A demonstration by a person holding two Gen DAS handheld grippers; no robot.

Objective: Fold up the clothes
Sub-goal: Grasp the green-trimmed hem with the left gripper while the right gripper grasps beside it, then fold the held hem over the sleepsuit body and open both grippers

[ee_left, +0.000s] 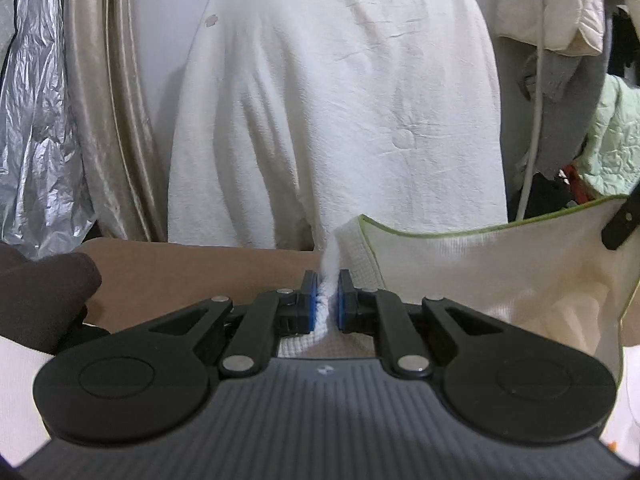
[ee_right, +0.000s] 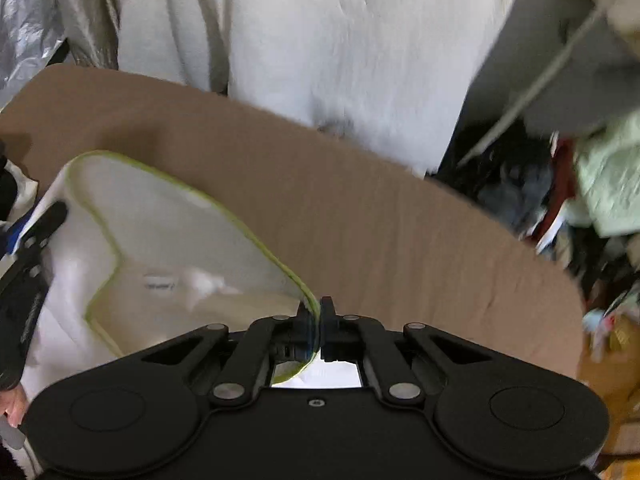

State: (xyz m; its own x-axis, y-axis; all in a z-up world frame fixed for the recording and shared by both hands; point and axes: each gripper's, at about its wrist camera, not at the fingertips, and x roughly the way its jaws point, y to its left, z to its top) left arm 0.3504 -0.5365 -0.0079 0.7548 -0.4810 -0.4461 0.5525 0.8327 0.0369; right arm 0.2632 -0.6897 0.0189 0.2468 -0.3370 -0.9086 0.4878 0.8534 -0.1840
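**Garment lifted by two corners above the tabletop**

My left tool (ee_left: pixel 328 298) pinches a bunched white, waffle-textured fold; my right tool (ee_right: pixel 319 330) is clamped on the thin lime-green hem. Between them the white, lime-trimmed garment (ee_right: pixel 168 240) hangs slack over the brown tabletop (ee_right: pixel 360 208), its long axis running left to right from tool to tool. A white cloth-draped chair (ee_left: pixel 340 100) stands beyond, far side.
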